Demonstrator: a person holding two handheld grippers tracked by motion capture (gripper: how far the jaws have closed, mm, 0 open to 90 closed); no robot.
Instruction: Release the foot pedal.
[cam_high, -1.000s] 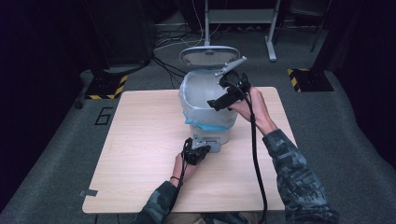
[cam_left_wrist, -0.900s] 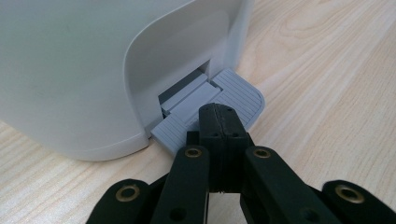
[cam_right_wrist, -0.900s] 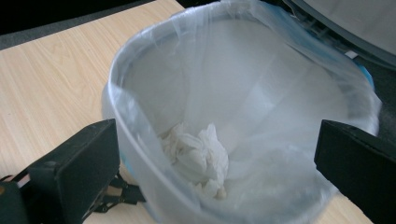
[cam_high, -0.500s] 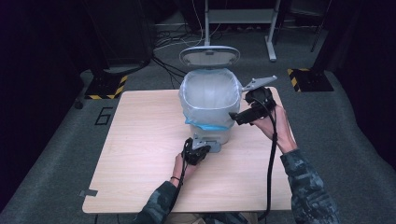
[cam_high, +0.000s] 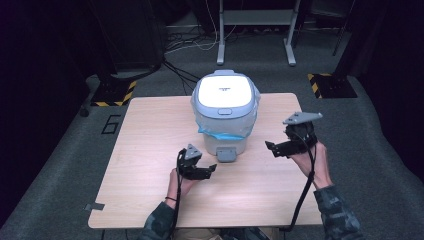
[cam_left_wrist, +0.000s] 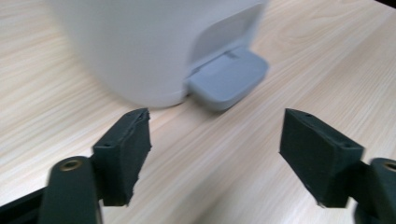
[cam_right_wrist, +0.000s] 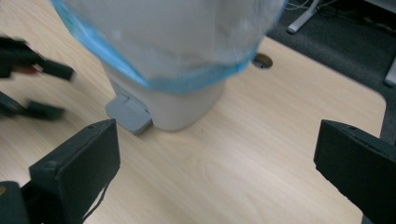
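Note:
A white pedal bin (cam_high: 225, 137) stands at the back middle of the wooden table (cam_high: 145, 135), its lid (cam_high: 224, 92) down. A clear liner bag with a blue rim (cam_high: 220, 131) hangs over its sides. The grey pedal (cam_high: 226, 155) sticks out at the front. My left gripper (cam_high: 211, 170) is just left of the pedal and apart from it. Its jaws have just been opening, with nothing between them. In the left gripper view the pedal (cam_left_wrist: 229, 79) lies beyond the left gripper (cam_left_wrist: 215, 144). My right gripper (cam_high: 270, 148) is open to the right of the bin, pointing at it. In its own view the right gripper (cam_right_wrist: 217, 168) faces the pedal (cam_right_wrist: 130, 113) and bag (cam_right_wrist: 168, 37).
Bare tabletop lies on both sides of the bin and in front of it. A cable hole (cam_right_wrist: 261, 60) sits in the table behind the bin. Beyond the table are cables and desk legs (cam_high: 220, 55) on the floor, and yellow-black striped bases (cam_high: 330, 82).
The bin's lid has dropped shut. My left gripper has come off the pedal, drawn back and opened. My right gripper has swung from the bin's top down to the right of the bin.

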